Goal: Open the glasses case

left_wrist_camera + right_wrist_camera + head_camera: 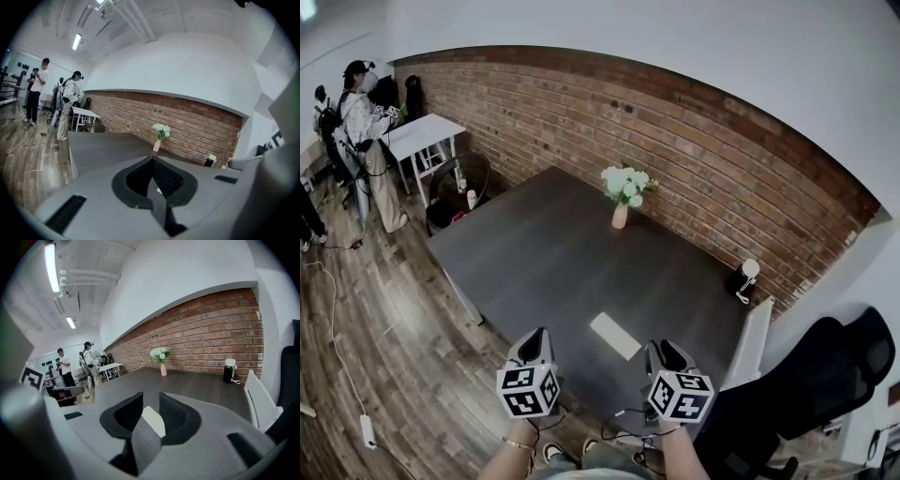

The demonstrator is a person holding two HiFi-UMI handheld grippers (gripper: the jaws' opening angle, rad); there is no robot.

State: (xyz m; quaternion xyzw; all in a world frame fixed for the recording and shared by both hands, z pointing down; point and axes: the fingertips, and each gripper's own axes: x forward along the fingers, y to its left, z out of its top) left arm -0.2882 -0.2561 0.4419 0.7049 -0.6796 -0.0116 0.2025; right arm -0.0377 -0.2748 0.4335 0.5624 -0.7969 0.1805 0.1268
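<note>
Grippers flanking the glasses case (pixel 615 336), neither one gripping it.
The right gripper (pixel 151 401) is holding its jaws apart and empty, sighting the white case through the gap, likely to steady it. The left gripper (pixel 152 159) is carrying its tips pressed together on nothing, perhaps to pry the lid. The case is lying on the dark table (pixel 544 253).

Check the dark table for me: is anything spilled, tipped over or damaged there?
Nothing stands out. The white glasses case lies flat on the table, the vase of flowers stands upright, and the black cylinder with a white top near the brick wall also stands. No spill shows.
</note>
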